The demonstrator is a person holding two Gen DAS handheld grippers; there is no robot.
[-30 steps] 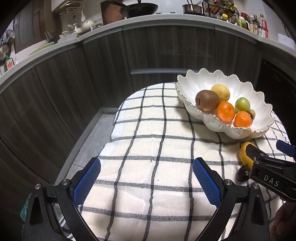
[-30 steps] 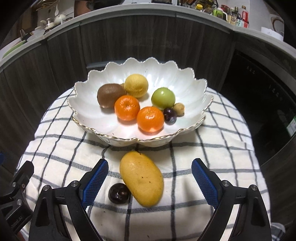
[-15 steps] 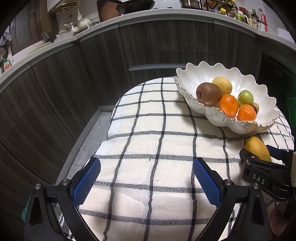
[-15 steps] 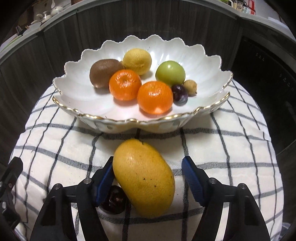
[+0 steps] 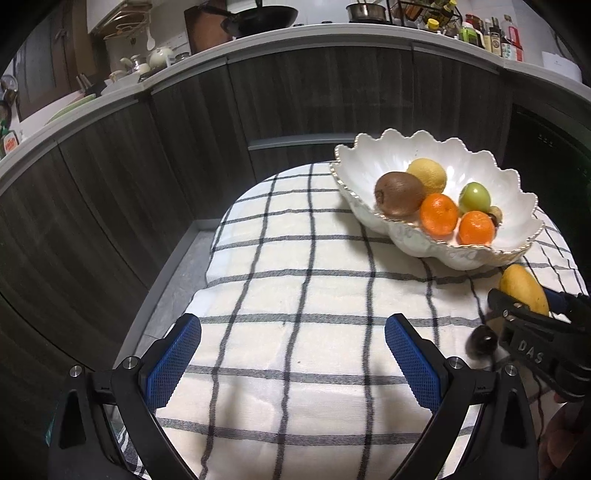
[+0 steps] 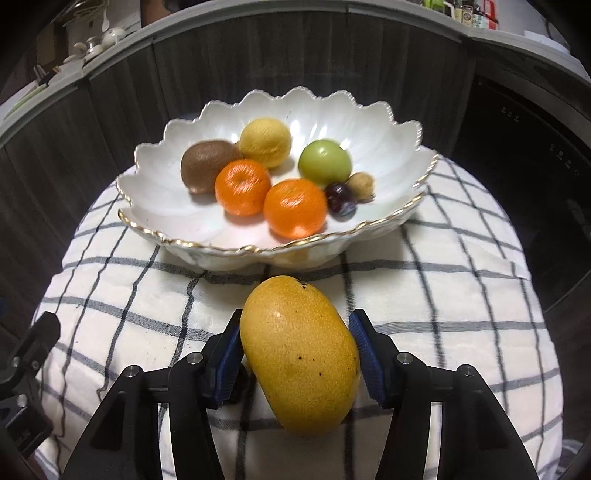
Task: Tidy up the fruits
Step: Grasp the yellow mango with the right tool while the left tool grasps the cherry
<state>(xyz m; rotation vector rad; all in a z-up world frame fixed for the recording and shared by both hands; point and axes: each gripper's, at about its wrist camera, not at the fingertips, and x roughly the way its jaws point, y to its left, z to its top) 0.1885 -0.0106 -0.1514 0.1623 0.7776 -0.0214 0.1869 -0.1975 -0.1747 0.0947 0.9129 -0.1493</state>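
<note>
My right gripper point(image 6: 297, 350) is shut on a yellow mango point(image 6: 301, 354), its blue pads against both sides, just in front of a white scalloped bowl point(image 6: 155, 162). The bowl holds a kiwi point(image 6: 205, 168), a lemon point(image 6: 266, 142), two oranges point(image 6: 242, 186), a green fruit point(image 6: 325, 162), a dark plum and a small brown fruit. A dark plum point(image 5: 482, 341) lies on the checked cloth beside the mango point(image 5: 522, 286) in the left wrist view. My left gripper point(image 5: 291, 363) is open and empty over the cloth, left of the right gripper point(image 5: 524, 314).
The checked cloth point(image 5: 295, 258) covers a small rounded table. Dark cabinet fronts point(image 5: 110, 177) curve round the back and left, with a gap to the floor at the left. A counter with pans and bottles point(image 5: 258, 18) runs above.
My right gripper moved forward and closed its fingers onto the mango, which was lying free on the cloth. The left gripper stayed open and shifted little.
</note>
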